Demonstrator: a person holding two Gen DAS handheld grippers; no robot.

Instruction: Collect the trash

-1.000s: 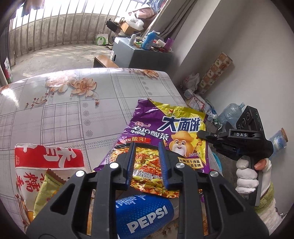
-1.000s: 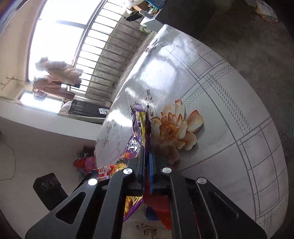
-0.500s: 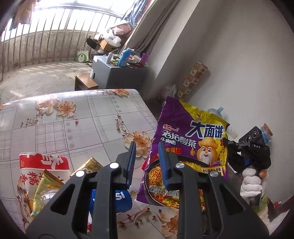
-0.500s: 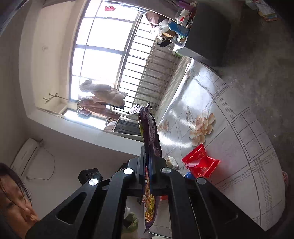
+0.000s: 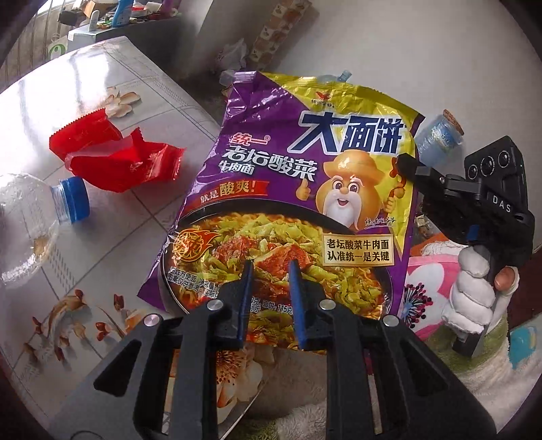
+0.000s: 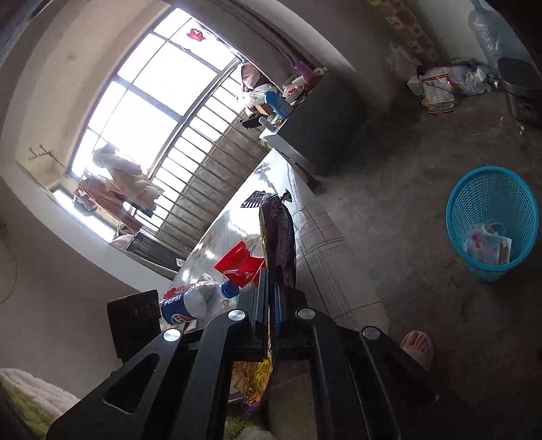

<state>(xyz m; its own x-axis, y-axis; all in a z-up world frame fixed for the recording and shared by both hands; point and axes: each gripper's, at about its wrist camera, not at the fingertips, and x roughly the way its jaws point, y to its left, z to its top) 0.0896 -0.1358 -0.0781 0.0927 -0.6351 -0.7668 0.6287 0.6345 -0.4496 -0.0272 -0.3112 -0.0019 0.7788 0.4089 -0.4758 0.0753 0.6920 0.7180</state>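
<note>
The right hand-held gripper pinches the purple instant-noodle packet clamped tight above the table, while the left hand-held gripper, jaws just narrowing, stands slightly apart and empty.

A big barred window fills the far wall and pours bright daylight in; clothes hang in front of it. Below it runs a railing of upright bars. The walls are plain and pale, and the floor is bare grey concrete, dusty, with litter along its far edge. A table with a glossy cloth printed with checks and flowers catches the glare. Behind it stands a dark grey cabinet with bottles and clutter on top. A patterned box leans on the wall.
</note>
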